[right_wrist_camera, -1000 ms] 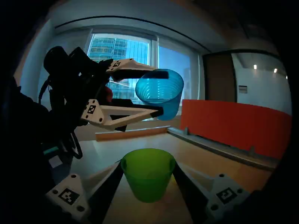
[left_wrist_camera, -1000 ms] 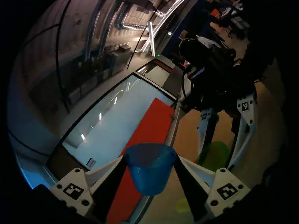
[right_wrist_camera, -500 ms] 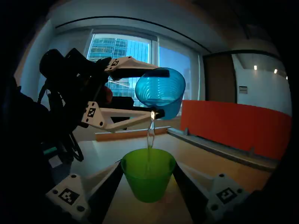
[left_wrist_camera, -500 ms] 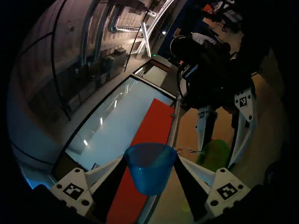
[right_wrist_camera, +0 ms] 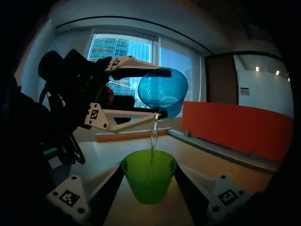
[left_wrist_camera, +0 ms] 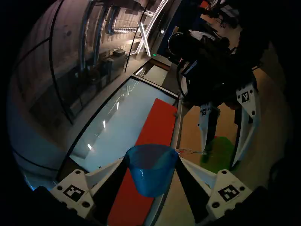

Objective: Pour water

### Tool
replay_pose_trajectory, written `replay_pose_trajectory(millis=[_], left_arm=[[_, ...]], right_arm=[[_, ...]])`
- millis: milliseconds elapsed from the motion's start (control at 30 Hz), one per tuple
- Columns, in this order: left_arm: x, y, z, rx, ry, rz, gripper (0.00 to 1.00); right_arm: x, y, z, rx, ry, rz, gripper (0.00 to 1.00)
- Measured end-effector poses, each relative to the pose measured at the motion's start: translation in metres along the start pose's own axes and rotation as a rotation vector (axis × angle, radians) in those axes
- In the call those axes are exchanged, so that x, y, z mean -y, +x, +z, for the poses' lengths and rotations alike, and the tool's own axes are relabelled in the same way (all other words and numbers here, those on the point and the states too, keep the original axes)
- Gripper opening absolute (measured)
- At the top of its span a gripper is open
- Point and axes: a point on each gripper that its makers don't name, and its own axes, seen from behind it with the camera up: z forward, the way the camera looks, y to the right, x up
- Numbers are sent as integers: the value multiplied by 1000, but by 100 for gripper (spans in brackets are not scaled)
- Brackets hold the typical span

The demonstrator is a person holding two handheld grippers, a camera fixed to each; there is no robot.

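Your left gripper point(left_wrist_camera: 151, 162) has both fingers pressed on the blue cup point(left_wrist_camera: 150, 180). In the right gripper view the cup is tipped onto its side, its mouth turned toward the camera. Your right gripper point(right_wrist_camera: 149, 167) clamps the green cup point(right_wrist_camera: 149, 186) between both fingers, upright, over the wooden table point(right_wrist_camera: 210, 160) — whether the cup rests on the table cannot be told. A thin stream of water point(right_wrist_camera: 153, 133) falls from the blue cup's lower rim into the green cup's open mouth. The blue cup is above the green one, not touching it. Beyond the table stand an orange partition point(right_wrist_camera: 240, 124) to the right and a window point(right_wrist_camera: 113, 52) onto tall buildings.
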Motion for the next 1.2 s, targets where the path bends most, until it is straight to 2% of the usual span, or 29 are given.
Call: replay_pose_trajectory(millis=[1200], left_arm=[[6,6,-2,-1,24,117,87]], right_arm=[[-2,3,-1,-5,-6,-12,91]])
